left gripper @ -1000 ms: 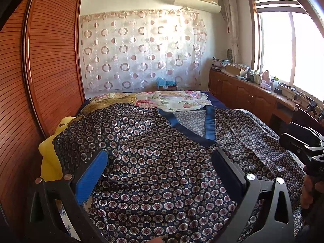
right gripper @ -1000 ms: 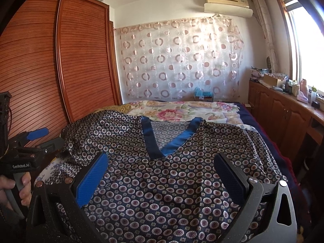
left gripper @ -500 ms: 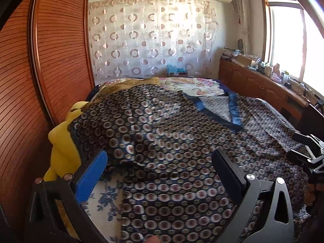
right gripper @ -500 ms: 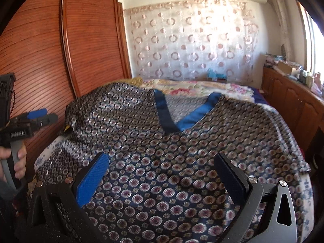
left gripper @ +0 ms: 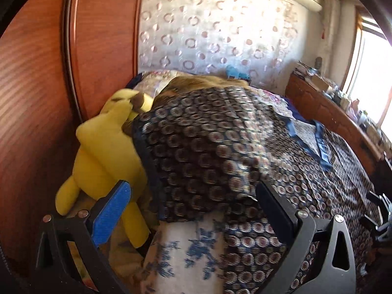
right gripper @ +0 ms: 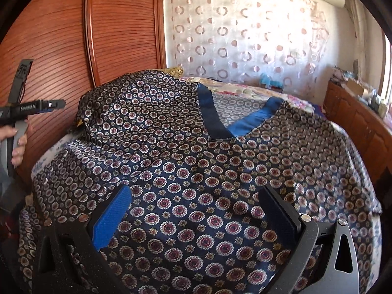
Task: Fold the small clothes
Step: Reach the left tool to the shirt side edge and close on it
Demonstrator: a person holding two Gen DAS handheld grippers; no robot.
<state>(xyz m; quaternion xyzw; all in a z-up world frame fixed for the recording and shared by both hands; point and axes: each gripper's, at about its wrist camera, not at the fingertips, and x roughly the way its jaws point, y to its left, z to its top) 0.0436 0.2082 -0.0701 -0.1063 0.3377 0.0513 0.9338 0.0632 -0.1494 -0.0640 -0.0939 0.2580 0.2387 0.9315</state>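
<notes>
Both my claws spread wide over the patterned shirt on the bed.

My left gripper hangs released above the shirt sleeve edge, a yellow plush toy just beside it; my right gripper hangs released over the shirt's chest, blue V-collar beyond, wooden wardrobe behind.

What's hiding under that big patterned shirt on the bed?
Under the patterned shirt, a yellow plush toy pokes out beside the wardrobe, and a white sheet with blue flowers shows below its hem. Anything else beneath is covered.
</notes>
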